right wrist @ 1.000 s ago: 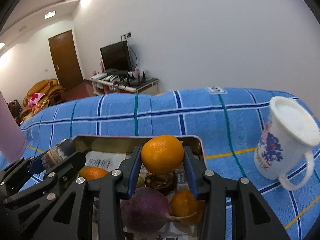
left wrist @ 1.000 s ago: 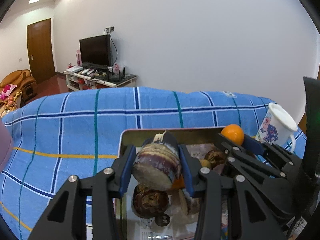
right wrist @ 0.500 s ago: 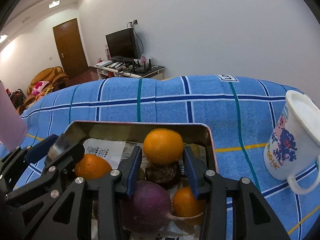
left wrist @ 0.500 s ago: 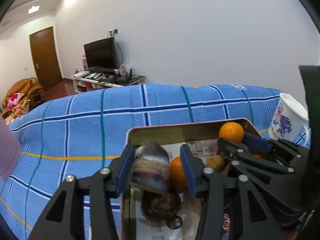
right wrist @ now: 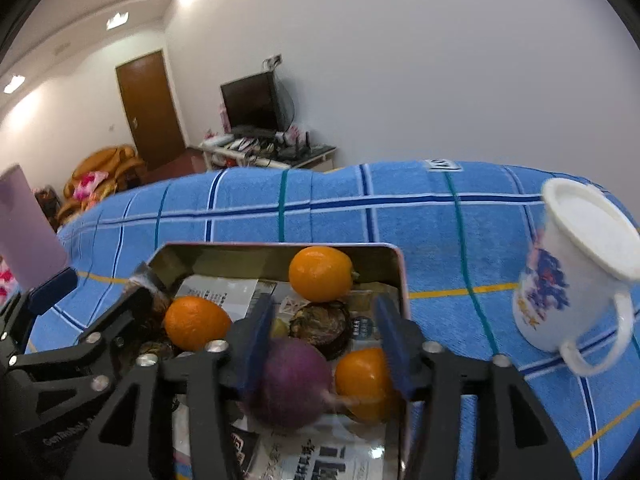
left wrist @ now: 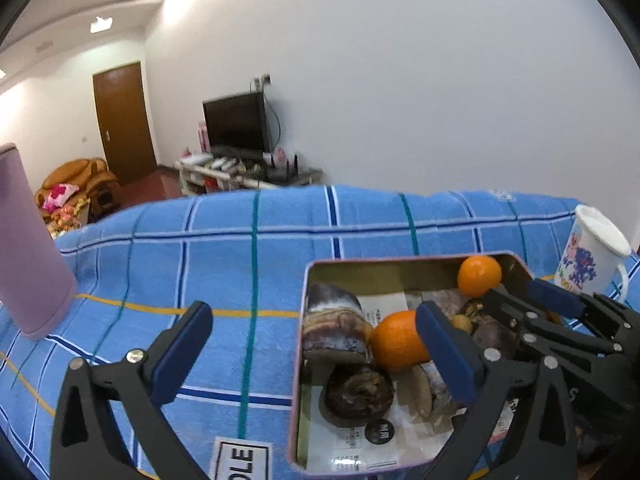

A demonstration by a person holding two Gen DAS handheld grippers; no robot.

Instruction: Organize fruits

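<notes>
A blue checked cloth (left wrist: 248, 248) carries a metal tin (right wrist: 402, 280), with a white mug (right wrist: 576, 280) well to its right. Inside the tin lie a striped brown root chunk (left wrist: 334, 328), a purple round fruit (right wrist: 296, 380) and an orange (right wrist: 320, 274) at the far wall. The left gripper (left wrist: 316, 352) and the right gripper (right wrist: 326, 340) are both opening, their fingers gripping nothing.

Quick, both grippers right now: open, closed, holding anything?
Left gripper: jaws opening wide, holding nothing.
Right gripper: jaws opening, nothing gripped; the orange lies in the tin.
</notes>
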